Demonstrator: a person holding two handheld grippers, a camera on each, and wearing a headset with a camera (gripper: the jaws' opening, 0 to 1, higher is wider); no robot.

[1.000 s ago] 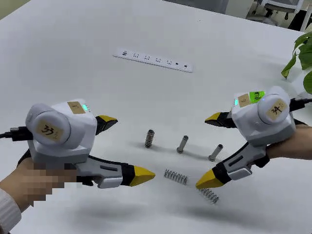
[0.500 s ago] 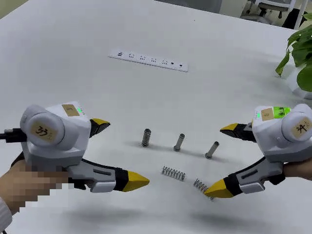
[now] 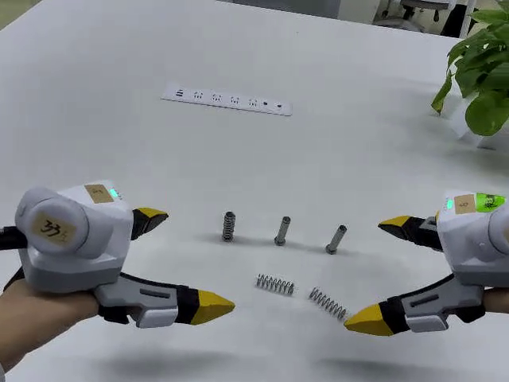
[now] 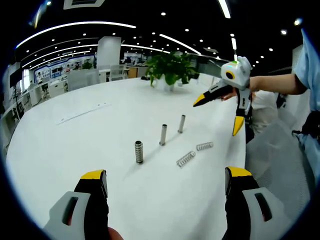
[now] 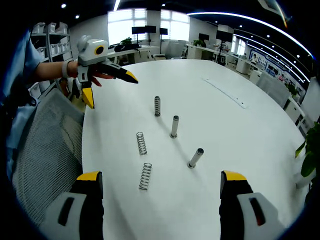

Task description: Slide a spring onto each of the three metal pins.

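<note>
Three metal pins stand in a row on the white table. The left pin (image 3: pixel 229 226) wears a spring. The middle pin (image 3: pixel 281 230) and the tilted right pin (image 3: pixel 336 239) are bare. Two loose springs lie in front of them: one (image 3: pixel 275 284) below the middle pin, the other (image 3: pixel 327 303) to its right. My left gripper (image 3: pixel 184 261) hangs open at the left, nothing between its yellow tips. My right gripper (image 3: pixel 386 274) hangs open at the right, its lower tip close to the second loose spring. The left gripper view shows the sprung pin (image 4: pixel 139 151); the right gripper view shows both loose springs (image 5: pixel 141 142) (image 5: pixel 145 176).
A white power strip (image 3: pixel 227 100) lies further back on the table. A green potted plant (image 3: pixel 477 72) stands at the far right edge. In the right gripper view a mesh chair back (image 5: pixel 45 150) sits beside the table's edge.
Both grippers have drawn outward and toward me, away from the pins. The right gripper's lower tip has left the loose spring, which lies free. The head camera has tilted down.
</note>
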